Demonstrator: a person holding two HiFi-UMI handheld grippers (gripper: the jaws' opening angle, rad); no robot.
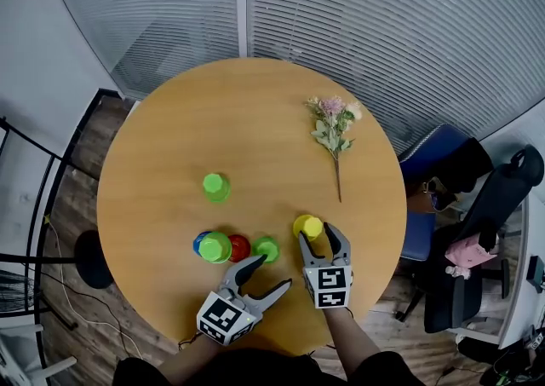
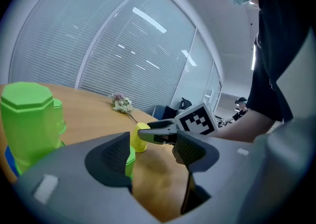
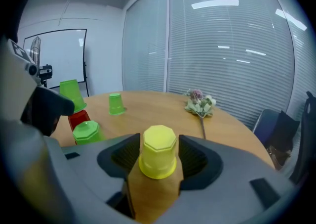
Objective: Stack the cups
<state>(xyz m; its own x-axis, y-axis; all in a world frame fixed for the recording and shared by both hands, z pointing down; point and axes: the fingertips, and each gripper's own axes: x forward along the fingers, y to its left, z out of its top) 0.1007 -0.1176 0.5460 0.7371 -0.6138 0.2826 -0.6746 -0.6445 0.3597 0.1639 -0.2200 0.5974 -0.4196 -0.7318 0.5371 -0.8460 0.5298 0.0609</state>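
Observation:
Several upside-down cups stand on the round wooden table. A yellow cup stands between the jaws of my right gripper, which is open with a narrow gap on each side. To its left stand a green cup, a red cup, and a green cup on a blue one. A lone green cup stands farther back. My left gripper is open and empty, just in front of the nearest green cup.
A sprig of dried flowers lies at the table's far right. Dark office chairs stand beyond the right edge. A wall of blinds curves behind the table. The table's near edge is right under both grippers.

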